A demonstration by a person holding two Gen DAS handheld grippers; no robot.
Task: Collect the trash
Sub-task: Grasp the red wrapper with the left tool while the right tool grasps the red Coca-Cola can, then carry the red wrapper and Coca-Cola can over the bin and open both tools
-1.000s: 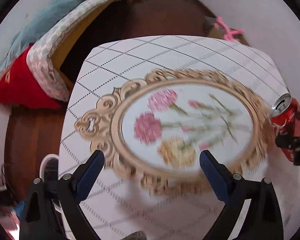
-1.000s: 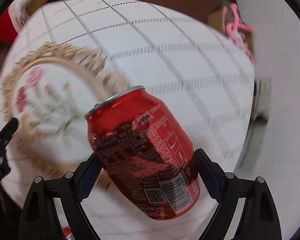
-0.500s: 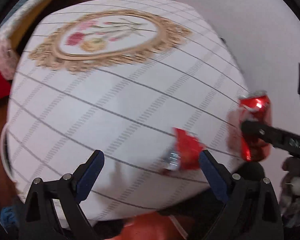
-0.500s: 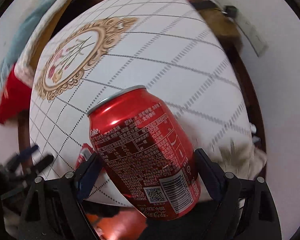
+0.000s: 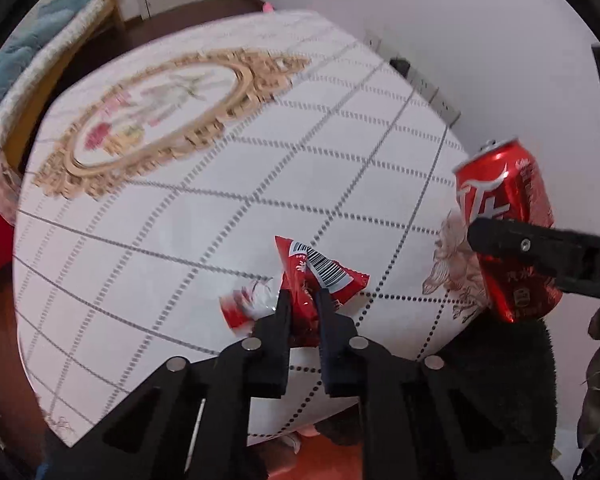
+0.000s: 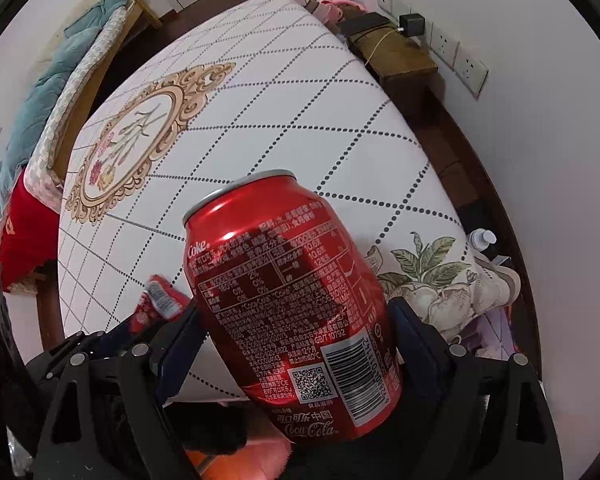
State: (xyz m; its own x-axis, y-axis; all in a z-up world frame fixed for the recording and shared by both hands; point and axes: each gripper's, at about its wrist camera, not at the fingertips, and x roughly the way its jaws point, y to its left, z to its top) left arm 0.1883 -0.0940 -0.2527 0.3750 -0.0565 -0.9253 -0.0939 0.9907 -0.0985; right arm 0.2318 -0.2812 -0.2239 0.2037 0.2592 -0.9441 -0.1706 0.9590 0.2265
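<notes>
My left gripper (image 5: 302,300) is shut on a crumpled red and white snack wrapper (image 5: 320,272) at the near edge of the white checked tablecloth (image 5: 204,208). My right gripper (image 6: 296,320) is shut on a red Coca-Cola can (image 6: 292,304), held tilted beyond the table's near right corner. The can (image 5: 508,216) and a right gripper finger (image 5: 540,248) show at the right of the left wrist view. The wrapper (image 6: 160,300) and the left gripper also show at the lower left of the right wrist view.
The cloth has a gold-framed flower print (image 5: 156,116) on its far side. A bed with blue and red bedding (image 6: 32,120) stands at the left. A wooden stool (image 6: 392,56), wall sockets (image 6: 452,52) and a bottle (image 6: 482,238) are at the right. Something black (image 5: 500,380) lies below the table.
My left gripper has closed on the wrapper at the table edge; it was open half a second ago. The right gripper has kept the can and drawn back from the table.
</notes>
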